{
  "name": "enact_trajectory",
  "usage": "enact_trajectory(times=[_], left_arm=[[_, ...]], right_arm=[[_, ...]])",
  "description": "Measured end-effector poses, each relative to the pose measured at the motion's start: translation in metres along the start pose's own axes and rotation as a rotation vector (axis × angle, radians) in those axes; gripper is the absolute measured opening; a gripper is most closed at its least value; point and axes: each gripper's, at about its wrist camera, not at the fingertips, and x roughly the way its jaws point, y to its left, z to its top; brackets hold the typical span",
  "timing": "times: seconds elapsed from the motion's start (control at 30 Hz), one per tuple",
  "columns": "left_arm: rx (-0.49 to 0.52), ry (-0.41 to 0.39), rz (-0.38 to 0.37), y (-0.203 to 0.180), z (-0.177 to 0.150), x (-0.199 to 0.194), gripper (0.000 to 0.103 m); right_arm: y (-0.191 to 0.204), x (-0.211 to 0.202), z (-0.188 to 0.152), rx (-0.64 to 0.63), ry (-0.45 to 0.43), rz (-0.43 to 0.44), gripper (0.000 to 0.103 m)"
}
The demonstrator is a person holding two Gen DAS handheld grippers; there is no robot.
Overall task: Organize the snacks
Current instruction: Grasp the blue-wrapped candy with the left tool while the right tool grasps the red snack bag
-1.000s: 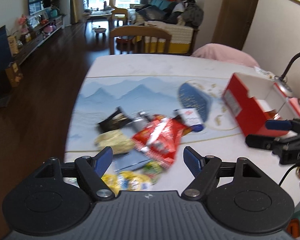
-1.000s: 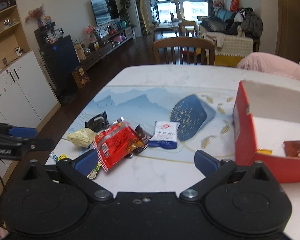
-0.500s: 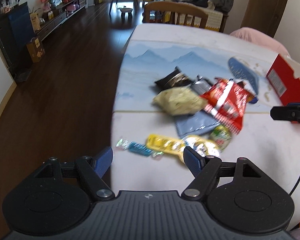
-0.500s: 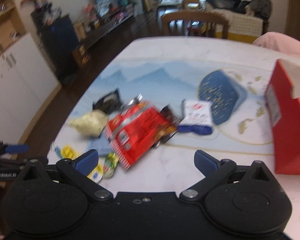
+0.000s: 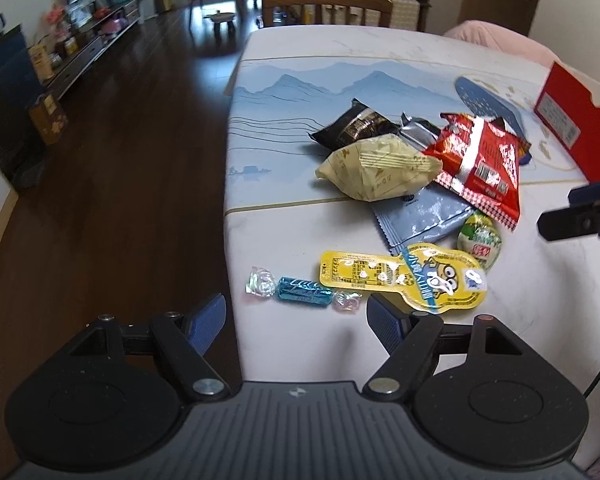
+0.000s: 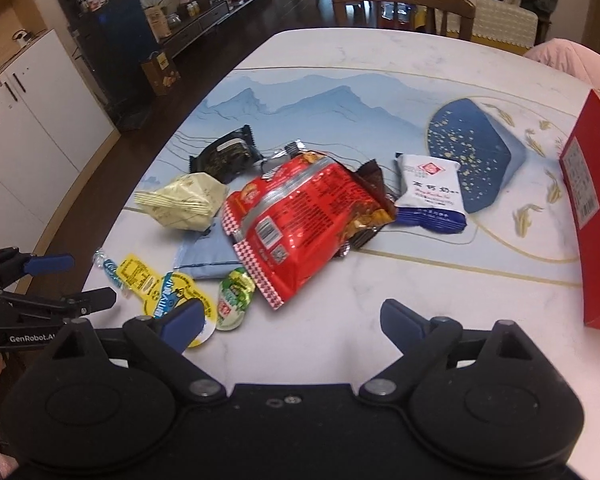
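Blue-padded jaws on our left gripper (image 5: 296,322) stand wide apart, nothing between them, hovering over the table's (image 5: 520,320) near-left corner. Just past them, by the left edge, lies a small teal wrapped candy (image 5: 303,290), and beside it the yellow cartoon-print pack (image 5: 404,277).

Our right gripper (image 6: 292,320) hangs over the near edge. Its jaws have just been closing a little, yet they are wide apart with nothing between them; the left pad overlaps the yellow pack in view, contact unclear.

Next out: a green jelly cup (image 6: 235,295) touching the yellow pack, then a flat grey-blue sachet (image 5: 424,216) partly under the heap. The heap sits towards the left edge: pale yellow bag (image 6: 186,202), big red snack bag (image 6: 300,216) lying across the sachet, black packet (image 6: 226,156) behind them. A white-and-blue pouch (image 6: 430,194) lies just beside the red bag, nearer the table's middle.

Red box (image 6: 594,216) stands at the right edge, well apart from the heap. A wooden chair (image 6: 404,4) stands at the far edge.
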Motion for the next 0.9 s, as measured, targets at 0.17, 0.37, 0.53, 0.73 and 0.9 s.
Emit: enact_trajectory(times=[0.17,0.37,0.53,0.73,0.9], left_arm=[[0.105,0.004,-0.008,-0.005,0.001,0.012,0.078],[0.125,0.004,-0.011,-0.008,0.006,0.022,0.077],[0.096,0.006,-0.019,-0.007,0.009,0.025,0.077],[0.043,0.002,-0.015,-0.003,0.009,0.025,0.072],[0.034,-0.004,-0.012,-0.004,0.009,0.024,0.071]], right_arm=[[-0.002,0.0,0.002,0.0,-0.007,-0.025,0.095],[-0.005,0.002,0.021,0.05,-0.043,-0.046,0.095],[-0.007,0.02,0.042,0.167,-0.039,-0.074,0.095],[-0.02,0.043,0.056,0.396,-0.018,-0.11,0.096],[-0.025,0.054,0.065,0.545,-0.001,-0.131,0.096]])
